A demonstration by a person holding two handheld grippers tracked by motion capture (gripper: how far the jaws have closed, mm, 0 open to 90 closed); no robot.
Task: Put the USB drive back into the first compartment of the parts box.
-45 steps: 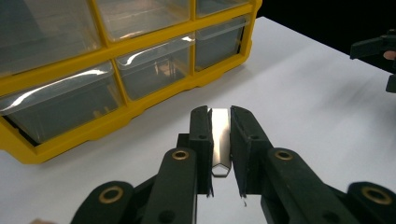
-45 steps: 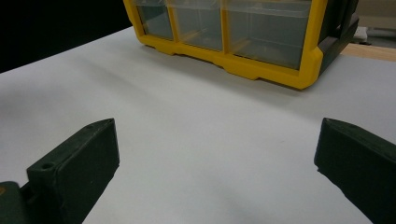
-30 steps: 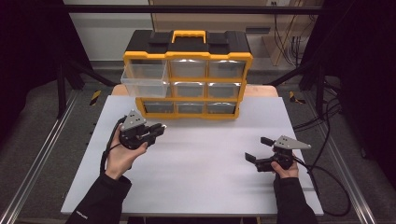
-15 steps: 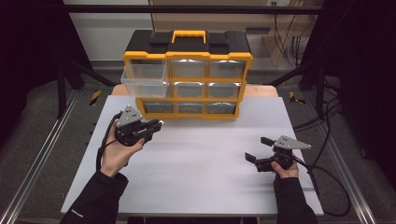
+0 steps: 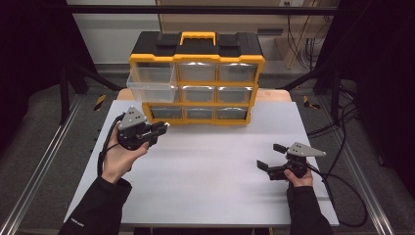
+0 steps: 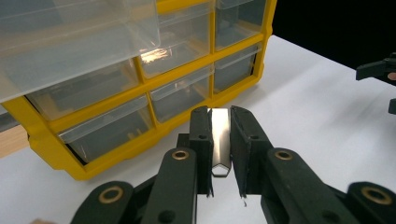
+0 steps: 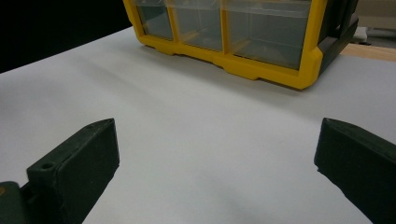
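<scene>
The left tongs pinch a thin metal piece that could slip short of the pulled-out drawer. The right tongs rest apart near the tabletop's near right corner.

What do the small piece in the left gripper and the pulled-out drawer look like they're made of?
Small piece: likely polished metal; it reflects like a mirror, with a crisp folded edge. Pulled-out drawer: clear glossy plastic; you can see through its walls, which catch highlights.

Yellow-and-black organiser, white table
</scene>
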